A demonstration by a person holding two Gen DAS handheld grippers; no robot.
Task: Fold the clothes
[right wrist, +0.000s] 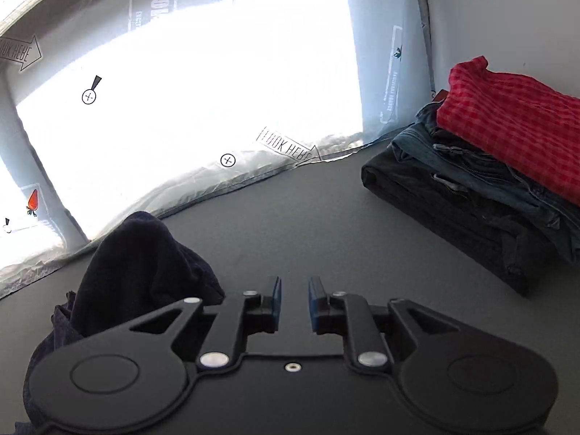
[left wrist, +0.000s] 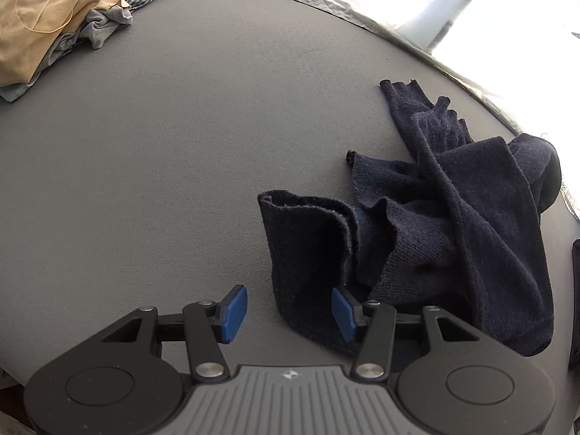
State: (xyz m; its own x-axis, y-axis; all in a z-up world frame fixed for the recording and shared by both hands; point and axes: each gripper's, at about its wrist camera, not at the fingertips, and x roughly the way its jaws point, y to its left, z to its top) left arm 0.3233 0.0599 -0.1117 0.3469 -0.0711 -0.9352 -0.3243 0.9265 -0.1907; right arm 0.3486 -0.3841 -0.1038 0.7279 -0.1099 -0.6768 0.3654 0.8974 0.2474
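- Left wrist view: the left gripper (left wrist: 289,313) hangs low over the grey table (left wrist: 163,166) with its blue pads (left wrist: 233,313) spread wide and nothing between them.
- A dark navy knit garment (left wrist: 435,232) lies crumpled on the table, just ahead and to the right of that gripper; the right-hand pad sits in front of its near folded edge, though I cannot tell whether they touch.
- At the far left corner of the table sits an unfolded heap of clothes (left wrist: 61,18), a tan piece on top of blue and checked ones, well apart from the navy garment.
- Right wrist view: the right gripper (right wrist: 293,299) has its pads a narrow gap apart, holding nothing, above bare table.
- The same navy garment bunches up just left of that gripper.
- To the right stands a folded stack (right wrist: 482,181): a red checked shirt (right wrist: 514,127) on top, jeans beneath, a black piece at the bottom.
- Behind the table runs a bright translucent plastic sheet (right wrist: 181,90) printed with carrots and "LOOK HERE" arrows.
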